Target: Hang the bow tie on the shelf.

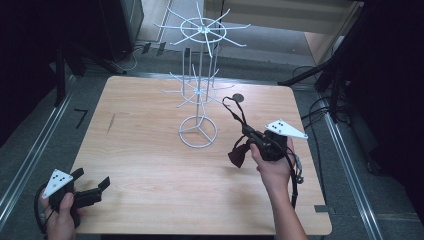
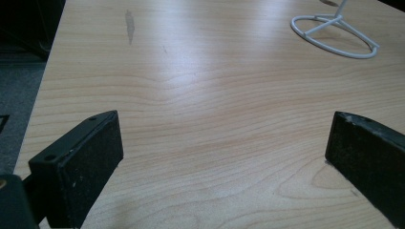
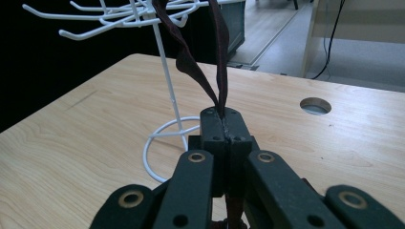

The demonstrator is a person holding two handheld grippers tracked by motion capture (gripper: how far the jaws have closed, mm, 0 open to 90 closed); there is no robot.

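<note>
Dark red strap [image 3: 191, 57] pinched in right hand-held gripper [image 3: 223, 125] near white wire rack [image 1: 199, 90]; left hand-held gripper [image 2: 224, 157] gapes wide

I've got a pale wooden table [image 1: 150, 150] with a faint dark smudge [image 1: 111, 122] near its left side and a round cable hole [image 1: 238, 98] toward the far edge. Grey floor [image 1: 30, 145] and a metal rail [image 1: 350, 165] flank it, with black cables [image 1: 315, 112] trailing at right.
</note>
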